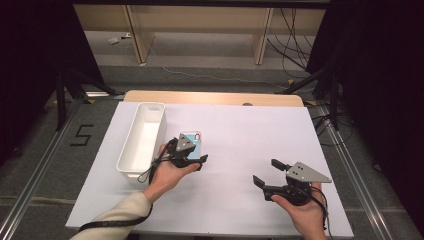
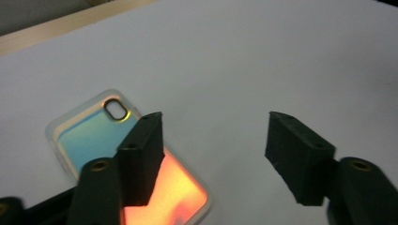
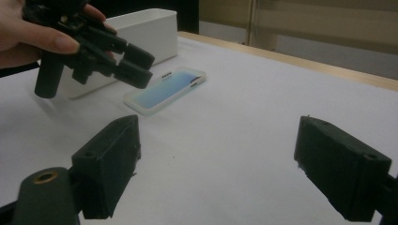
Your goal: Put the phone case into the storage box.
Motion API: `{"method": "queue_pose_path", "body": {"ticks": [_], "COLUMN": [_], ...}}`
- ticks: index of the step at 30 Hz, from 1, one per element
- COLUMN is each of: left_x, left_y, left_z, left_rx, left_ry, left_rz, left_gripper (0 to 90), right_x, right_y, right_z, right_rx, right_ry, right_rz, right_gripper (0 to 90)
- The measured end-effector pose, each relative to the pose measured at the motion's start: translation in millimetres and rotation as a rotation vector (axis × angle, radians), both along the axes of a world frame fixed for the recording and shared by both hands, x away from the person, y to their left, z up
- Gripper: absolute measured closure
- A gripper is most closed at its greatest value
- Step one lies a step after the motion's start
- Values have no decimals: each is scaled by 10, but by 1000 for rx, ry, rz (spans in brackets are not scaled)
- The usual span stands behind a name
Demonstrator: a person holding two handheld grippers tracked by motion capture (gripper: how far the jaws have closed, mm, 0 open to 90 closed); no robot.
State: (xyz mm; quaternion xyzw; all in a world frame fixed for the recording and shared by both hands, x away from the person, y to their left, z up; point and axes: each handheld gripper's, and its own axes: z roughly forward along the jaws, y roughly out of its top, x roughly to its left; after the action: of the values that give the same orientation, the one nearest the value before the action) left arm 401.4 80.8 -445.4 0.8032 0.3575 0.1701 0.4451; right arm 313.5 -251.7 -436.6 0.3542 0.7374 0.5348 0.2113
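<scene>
A phone case (image 1: pixel 193 136) with a shifting blue-to-orange sheen lies flat on the white sheet, camera cut-out toward the far side. My left gripper (image 1: pixel 194 151) hovers just above its near end, open, with nothing between the jaws. In the left gripper view the case (image 2: pixel 89 136) lies under the left jaw, apart from both pads of the gripper (image 2: pixel 216 119). My right gripper (image 1: pixel 267 171) is held low at the front right, open and empty, and looks across at the case (image 3: pixel 164 89) and the left gripper (image 3: pixel 141 68).
A long white bin (image 1: pixel 150 106) stands on the sheet just left of the case, running front to back; it shows behind the left hand too (image 3: pixel 150 21). The white sheet (image 1: pixel 240 135) covers a wooden table. Cables and stands sit on the floor beyond.
</scene>
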Motion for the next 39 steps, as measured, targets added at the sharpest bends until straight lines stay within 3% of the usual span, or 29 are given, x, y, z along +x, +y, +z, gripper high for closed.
{"method": "queue_pose_path", "body": {"ticks": [1, 3, 5, 6, 10, 12, 18, 21, 24, 26, 27, 28, 36, 37, 39], "left_x": [-20, -45, -76, -88, -168, -195, -297, -360, -419, -432, -439, -448, -475, -486, -495], "left_y": [-6, 26, 40, 69, 154, 228, 463, 567, 667, 681, 696, 704, 814, 827, 862], "left_z": [28, 95, 147, 178, 258, 290, 313, 317, 332, 333, 334, 329, 324, 323, 327], "left_rx": [-12, 9, -9, 5, -10, 7, 14, -12, -4, -4, 2, -2, 23, 21, 23], "left_ry": [-15, -30, -35, -41, -64, -74, -91, -97, -119, -116, -119, -118, -134, -131, -134], "left_rz": [-8, -42, -52, -69, -79, -96, -88, -76, -81, -79, -83, -82, -88, -82, -83], "left_gripper": [257, 232, 189, 187, 179, 176, 160, 158, 157, 156, 156, 156, 156, 157, 157], "right_x": [0, 0, 0, 0, -5, -3, 4, -1, -7, 4, -8, 7, 1, 18, 15], "right_y": [-1, -2, -4, -4, -14, -12, -8, -10, -17, -1, -16, -1, -31, -10, -21], "right_z": [0, 0, 0, -1, 8, 6, 2, 8, 17, 0, 17, -1, 8, -13, -10], "right_rx": [0, 2, 4, 4, -16, -17, -24, -22, -36, -14, -37, -19, -33, -1, -7], "right_ry": [1, 1, 0, 0, 5, 7, 1, 13, 24, 3, 22, -6, 23, 8, 10], "right_rz": [-1, -1, 1, 0, -6, -6, -10, -8, -6, -11, -8, -11, -9, -8, -15], "right_gripper": [160, 160, 160, 160, 160, 160, 160, 160, 160, 160, 160, 159, 160, 160, 159]}}
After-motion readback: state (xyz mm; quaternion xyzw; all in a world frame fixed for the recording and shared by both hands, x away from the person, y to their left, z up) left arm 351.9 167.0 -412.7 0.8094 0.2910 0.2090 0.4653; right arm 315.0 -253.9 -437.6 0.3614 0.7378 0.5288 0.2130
